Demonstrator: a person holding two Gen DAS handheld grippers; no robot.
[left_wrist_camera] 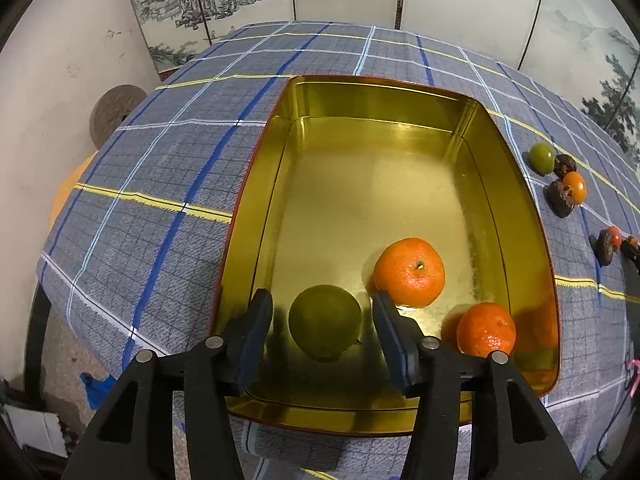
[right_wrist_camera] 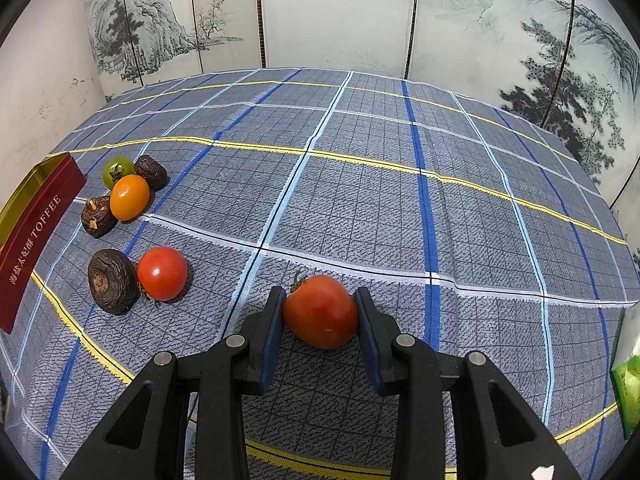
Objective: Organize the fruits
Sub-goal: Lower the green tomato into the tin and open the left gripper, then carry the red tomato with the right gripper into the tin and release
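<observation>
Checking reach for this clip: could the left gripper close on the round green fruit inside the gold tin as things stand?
Probably yes. The left gripper is open with the round green fruit between its blue pads. The large orange mandarin sits just behind the right pad and may be nudged.

The only print that can be read is on the tin (right_wrist_camera: 38, 236), on its red outer side wall at the left edge of the right wrist view. It runs lengthwise along that wall in pale letters: a short string of Chinese characters, too small and slanted to make out surely, followed by the word "TOFFEE" in Latin capitals. A green packet (right_wrist_camera: 628, 396), far across the cloth from the tin, bears marks too blurred to read.
</observation>
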